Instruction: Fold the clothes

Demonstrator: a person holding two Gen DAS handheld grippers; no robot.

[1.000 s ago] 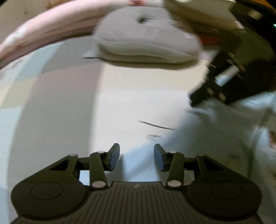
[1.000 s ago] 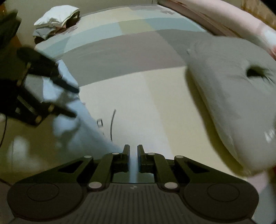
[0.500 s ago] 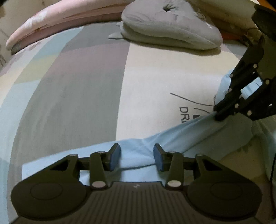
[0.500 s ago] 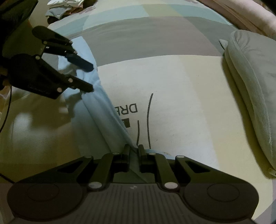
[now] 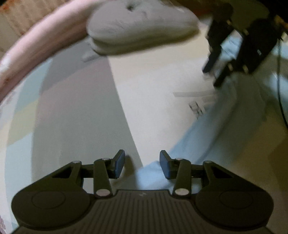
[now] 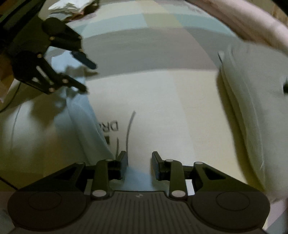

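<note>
- The left gripper has its jaws apart, low over the bed, with nothing pinched between them.
- A pale blue garment lies on the bed in a long, bunched strip that runs from just under the left gripper away to the far right.
- The right gripper also has its jaws apart; blue cloth lies under the gap, but the jaws do not press on it.
- In the left wrist view the right gripper shows as a blurred dark shape at the far right, over the far end of the garment.
- In the right wrist view the garment runs along the left side, partly covering dark printed letters on the bed cover.
- A grey cushion rests at the far side of the bed, well apart from the garment.
- A pink bolster lies along the bed's far edge, behind the cushion.
- A small pile of light clothes sits at the far left corner in the right wrist view.
</note>
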